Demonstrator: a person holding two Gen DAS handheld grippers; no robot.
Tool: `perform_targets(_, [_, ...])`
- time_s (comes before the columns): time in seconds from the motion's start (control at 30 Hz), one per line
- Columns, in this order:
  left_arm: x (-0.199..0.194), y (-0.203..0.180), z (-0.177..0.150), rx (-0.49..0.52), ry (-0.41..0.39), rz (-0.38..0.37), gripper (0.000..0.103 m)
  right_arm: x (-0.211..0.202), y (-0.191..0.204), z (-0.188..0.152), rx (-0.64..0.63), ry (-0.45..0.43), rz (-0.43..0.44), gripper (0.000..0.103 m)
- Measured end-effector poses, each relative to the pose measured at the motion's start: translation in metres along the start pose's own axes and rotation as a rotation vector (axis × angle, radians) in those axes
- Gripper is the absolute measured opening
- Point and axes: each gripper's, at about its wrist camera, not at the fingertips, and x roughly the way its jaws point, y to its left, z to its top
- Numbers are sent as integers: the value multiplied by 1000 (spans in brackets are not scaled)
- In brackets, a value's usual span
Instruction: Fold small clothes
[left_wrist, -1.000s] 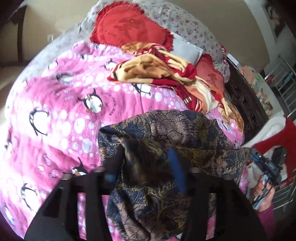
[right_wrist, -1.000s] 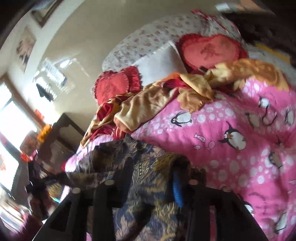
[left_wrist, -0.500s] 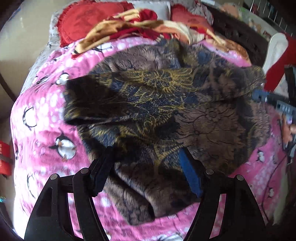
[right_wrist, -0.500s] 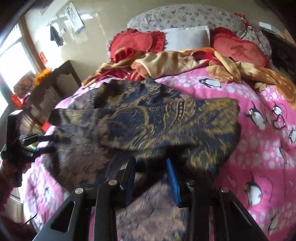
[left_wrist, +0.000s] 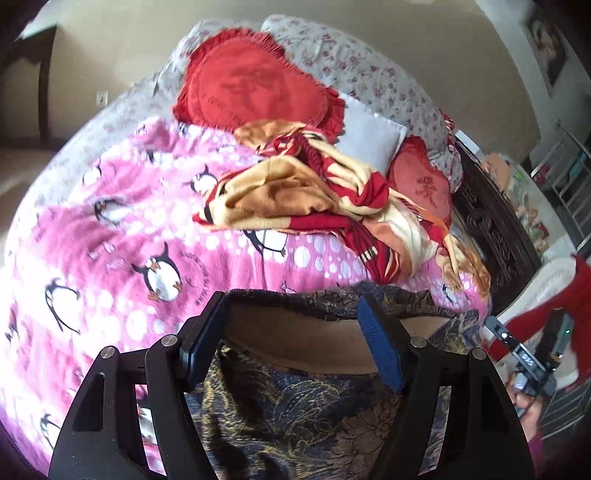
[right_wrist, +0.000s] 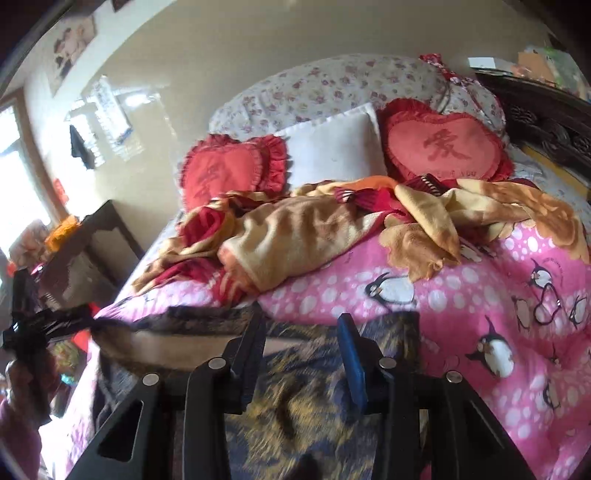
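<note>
Lying beneath both spread grippers (left_wrist: 295, 339) (right_wrist: 303, 347), the dark patterned garment (left_wrist: 314, 417) stays unclamped, right jaws opening.

- home bedroom
- bed (right_wrist: 554, 424) with pink penguin blanket (left_wrist: 110, 240)
- red heart cushions (right_wrist: 443, 144), white pillow (right_wrist: 332, 151)
- carved dark wooden headboard (right_wrist: 546, 125)
</note>
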Motion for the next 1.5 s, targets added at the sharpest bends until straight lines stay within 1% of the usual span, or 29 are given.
perform_targets(0.07, [-5, -3, -6, 43, 0, 21, 72, -5, 9, -15, -55, 46, 42, 39])
perform_targets(0.1, [-6, -6, -10, 67, 8, 13, 72, -2, 16, -24, -93, 86, 53, 39])
perform_targets(0.17, [-7, -10, -17, 100, 21, 17, 72, 10, 28, -37, -177, 137, 6, 39])
perform_targets(0.23, [-10, -15, -28, 135, 29, 38, 72, 23, 36, -42, -234, 146, -35, 39])
perform_targets(0.3, [-17, -17, -36, 147, 20, 50, 72, 28, 40, -37, -222, 136, 5, 39])
perform_targets(0.37, [-25, -15, -43, 148, 13, 20, 72, 31, 53, -29, -242, 136, 95, 42])
perform_targets(0.4, [-27, -14, -47, 154, 20, 3, 72, 34, 61, -27, -271, 152, 122, 44])
perform_targets(0.47, [-22, -14, -53, 181, 61, -8, 72, 40, 82, -28, -375, 167, 137, 44])
perform_targets(0.53, [-9, -16, -61, 217, 115, 27, 72, 50, 102, -35, -475, 203, 147, 44])
perform_targets(0.57, [-1, -18, -63, 233, 137, 49, 72, 57, 106, -38, -501, 225, 137, 44])
perform_targets(0.6, [11, -20, -64, 248, 164, 66, 72, 66, 110, -42, -524, 247, 103, 44])
perform_targets(0.63, [19, -22, -64, 254, 177, 69, 72, 78, 111, -42, -530, 251, 33, 44])
perform_targets(0.67, [29, -24, -62, 250, 182, 72, 72, 86, 109, -40, -510, 239, -18, 44])
perform_targets(0.7, [39, -25, -56, 241, 176, 86, 72, 94, 104, -36, -467, 221, -49, 44])
perform_targets(0.77, [53, -22, -43, 200, 153, 125, 72, 103, 94, -25, -395, 182, -86, 44])
perform_targets(0.8, [57, -17, -36, 153, 148, 130, 72, 103, 90, -20, -370, 174, -97, 44])
perform_targets(0.9, [57, 1, -22, 29, 130, 113, 72, 85, 73, -6, -314, 144, -66, 44])
perform_targets(0.97, [52, 8, -18, -8, 121, 97, 72, 68, 65, -2, -361, 155, -40, 49])
perform_targets(1.0, [49, 9, -18, -8, 118, 91, 72, 62, 63, -3, -402, 171, -34, 57])
perform_targets(1.03, [47, 7, -18, 1, 112, 91, 72, 58, 60, -6, -452, 188, -56, 63])
perform_targets(1.1, [42, 3, -24, 27, 103, 110, 72, 62, 53, -12, -491, 211, -100, 63])
perform_targets(1.17, [41, 2, -28, 32, 109, 105, 72, 72, 45, -19, -472, 256, -105, 63])
perform_targets(1.2, [38, 0, -31, 30, 113, 98, 72, 76, 42, -23, -460, 267, -98, 62])
perform_targets(1.23, [36, -1, -33, 32, 116, 97, 72, 80, 42, -26, -449, 265, -93, 49])
perform_targets(1.27, [31, -2, -36, 43, 115, 100, 72, 81, 41, -27, -434, 258, -83, 40])
perform_targets(1.3, [26, -3, -37, 57, 110, 105, 72, 81, 42, -26, -405, 249, -61, 20])
perform_targets(1.33, [19, -4, -40, 73, 100, 113, 72, 79, 44, -23, -397, 232, -70, 4])
perform_targets(1.43, [-6, -1, -47, 93, 65, 138, 72, 68, 47, -11, -387, 157, -102, 3])
perform_targets(1.5, [-20, 7, -52, 72, 54, 138, 72, 69, 43, -3, -335, 140, -109, 3])
